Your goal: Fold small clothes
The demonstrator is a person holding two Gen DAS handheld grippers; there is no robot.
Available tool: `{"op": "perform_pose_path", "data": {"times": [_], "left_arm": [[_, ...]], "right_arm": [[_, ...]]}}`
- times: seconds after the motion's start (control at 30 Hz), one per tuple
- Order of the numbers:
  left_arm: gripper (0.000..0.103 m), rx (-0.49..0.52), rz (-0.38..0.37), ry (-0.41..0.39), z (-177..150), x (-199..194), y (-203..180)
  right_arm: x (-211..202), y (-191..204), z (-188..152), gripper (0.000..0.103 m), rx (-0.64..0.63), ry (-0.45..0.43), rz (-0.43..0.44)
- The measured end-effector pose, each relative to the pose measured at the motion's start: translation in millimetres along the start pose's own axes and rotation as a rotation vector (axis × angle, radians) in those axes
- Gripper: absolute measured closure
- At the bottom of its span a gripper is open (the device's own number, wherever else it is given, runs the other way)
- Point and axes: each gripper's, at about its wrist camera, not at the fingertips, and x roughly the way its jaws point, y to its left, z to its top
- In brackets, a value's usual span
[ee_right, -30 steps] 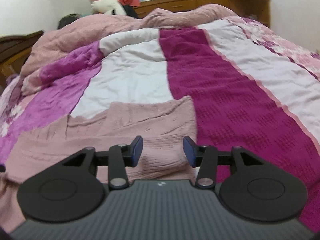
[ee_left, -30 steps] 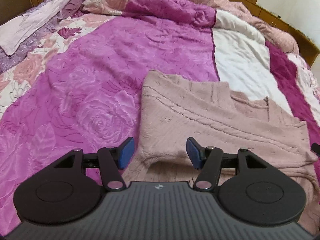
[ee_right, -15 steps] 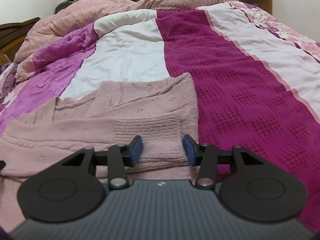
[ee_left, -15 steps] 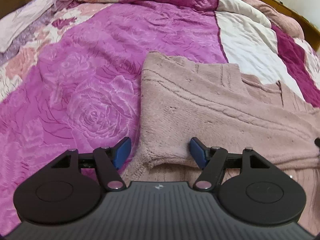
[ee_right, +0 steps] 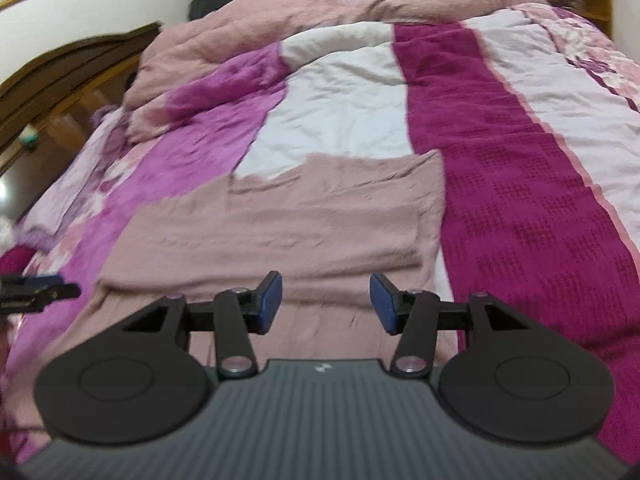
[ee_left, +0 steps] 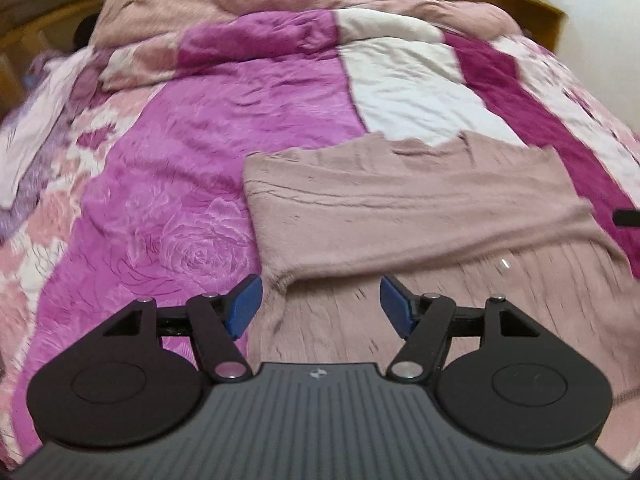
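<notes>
A dusty-pink knit sweater (ee_left: 400,208) lies flat on the bed, its sleeves folded across the body. It also shows in the right wrist view (ee_right: 304,232). My left gripper (ee_left: 320,304) is open and empty, hovering over the sweater's near left part, just below the folded sleeve's edge. My right gripper (ee_right: 326,300) is open and empty above the sweater's near right part. The left gripper's tip shows at the left edge of the right wrist view (ee_right: 36,288).
The sweater rests on a patchwork bedspread (ee_left: 200,152) of magenta, white and dark-red panels (ee_right: 520,200). A bunched pink quilt (ee_right: 320,12) lies at the far end by the wooden headboard (ee_right: 72,72). Floral bedding (ee_left: 36,168) lies at left.
Both grippers have pulled back and risen from the sweater, so more of the bed shows. Both stay open and empty. The sweater has not moved.
</notes>
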Motion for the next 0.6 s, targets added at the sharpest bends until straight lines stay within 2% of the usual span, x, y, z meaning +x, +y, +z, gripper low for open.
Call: {"op": "perform_pose_path", "data": {"times": [0.33, 0.47, 0.6], "left_arm": [[0.031, 0.212, -0.076, 0.047, -44.1, -57.0, -35.5], [0.031, 0.303, -0.083, 0.049, -61.2, -80.5, -40.4], [0.031, 0.368, -0.079, 0.065, -73.2, -92.5, -42.7]], "right_arm": [[-49.8, 48.6, -43.3, 0.052, -0.311, 0.112, 0.057], [-62.7, 70.4, -61.6, 0.052, -0.473, 0.173, 0.082], [-71.0, 86.3, -78.3, 0.052, -0.579, 0.231, 0.099]]}}
